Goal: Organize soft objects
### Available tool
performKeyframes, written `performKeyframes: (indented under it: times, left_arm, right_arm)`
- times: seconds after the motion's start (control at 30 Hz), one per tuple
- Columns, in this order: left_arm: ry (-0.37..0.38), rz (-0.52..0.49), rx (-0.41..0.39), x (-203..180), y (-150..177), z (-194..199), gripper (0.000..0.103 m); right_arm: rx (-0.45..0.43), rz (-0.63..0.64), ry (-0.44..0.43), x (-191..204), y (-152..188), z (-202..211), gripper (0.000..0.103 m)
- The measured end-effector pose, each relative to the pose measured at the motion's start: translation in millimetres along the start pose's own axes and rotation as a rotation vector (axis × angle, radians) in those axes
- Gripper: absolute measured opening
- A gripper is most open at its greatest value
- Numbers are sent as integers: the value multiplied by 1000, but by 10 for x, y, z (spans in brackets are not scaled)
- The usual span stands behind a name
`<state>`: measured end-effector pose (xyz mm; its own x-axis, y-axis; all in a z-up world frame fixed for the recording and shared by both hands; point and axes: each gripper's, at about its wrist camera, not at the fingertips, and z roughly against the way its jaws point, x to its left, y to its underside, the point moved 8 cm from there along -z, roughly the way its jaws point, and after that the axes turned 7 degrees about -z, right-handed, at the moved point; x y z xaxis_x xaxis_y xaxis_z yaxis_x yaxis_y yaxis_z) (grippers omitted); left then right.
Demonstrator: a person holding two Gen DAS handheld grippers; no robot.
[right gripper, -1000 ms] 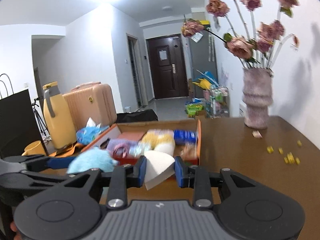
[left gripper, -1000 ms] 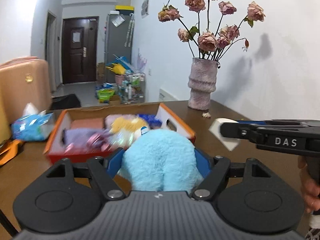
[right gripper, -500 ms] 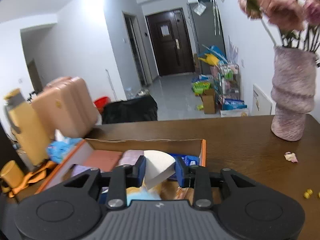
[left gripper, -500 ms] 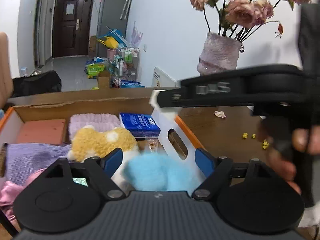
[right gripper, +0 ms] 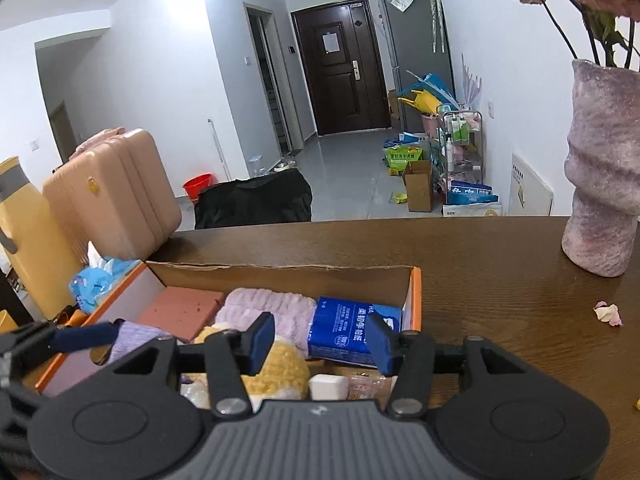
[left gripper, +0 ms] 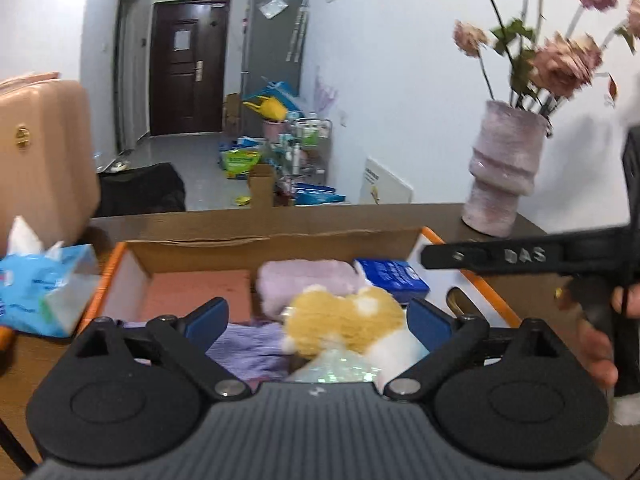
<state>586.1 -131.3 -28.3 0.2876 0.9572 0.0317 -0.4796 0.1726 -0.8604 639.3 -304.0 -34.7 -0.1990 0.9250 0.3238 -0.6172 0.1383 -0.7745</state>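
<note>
Orange-edged cardboard box [right gripper: 416,292] sits on dark wooden table [right gripper: 500,264]. In box: flat terracotta-pink block [right gripper: 180,308] at 10 o'clock, fluffy lilac towel roll [right gripper: 272,312] at 12, blue tissue pack [right gripper: 348,332] at 2, yellow-and-white plush toy [right gripper: 280,368] at centre, just before towel; small white block [right gripper: 328,387] at 5. Outside box: light-blue tissue packet [left gripper: 36,288] at 9, ribbed mauve vase [right gripper: 600,168] well apart at 2 w/ fallen petal [right gripper: 608,314] before it. Peach hard-shell suitcase [right gripper: 116,192] behind table, 10 o'clock.

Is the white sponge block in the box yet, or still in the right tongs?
In the box. The white block lies among the items, below the right tongs, whose pads have just been opening and hold nothing.
</note>
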Motion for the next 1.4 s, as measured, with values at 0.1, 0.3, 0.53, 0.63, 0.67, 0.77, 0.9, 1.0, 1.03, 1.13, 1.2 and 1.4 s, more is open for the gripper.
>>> performKeyframes:
  times: [0.1, 0.3, 0.53, 0.63, 0.67, 0.77, 0.9, 1.0, 1.03, 1.13, 1.2, 1.4]
  left_arm:
    - [-37, -6, -14, 82, -72, 209, 98]
    - [-122, -13, -60, 282, -132, 789, 100]
    - [-284, -21, -209, 557, 156, 1550, 103]
    - [-299, 4, -255, 605, 291, 1811, 103]
    - [-298, 5, -261, 613, 333, 1881, 103]
    - [-288, 5, -273, 600, 418, 2066, 103]
    - [-276, -3, -288, 558, 493, 2239, 103]
    - [-264, -8, -296, 491, 543, 2335, 103]
    - [-262, -7, -296, 459, 573, 2380, 103]
    - [-254, -19, -289, 339, 702, 2545, 103]
    - [-239, -29, -289, 245, 823, 2691, 103]
    - [-255, -65, -296, 2, 1280, 3122, 103]
  right_arm:
    - [-15, 6, 14, 61, -38, 201, 49]
    - [-86, 42, 74, 173, -14, 896, 62]
    - [-345, 114, 168, 368, 499, 1742, 93]
    - [-364, 119, 165, 489, 754, 1896, 94]
    - [-354, 120, 167, 538, 831, 1920, 94]
    - [-355, 125, 170, 665, 965, 1987, 94]
    - [-348, 125, 169, 806, 1095, 2076, 94]
    - [-352, 122, 169, 873, 1186, 2163, 95]
    - [-354, 121, 168, 898, 1224, 2207, 95]
    - [-371, 107, 167, 958, 1346, 2373, 95]
    - [-376, 98, 159, 1012, 1472, 2502, 95]
    - [-407, 106, 144, 1225, 2002, 2955, 95]
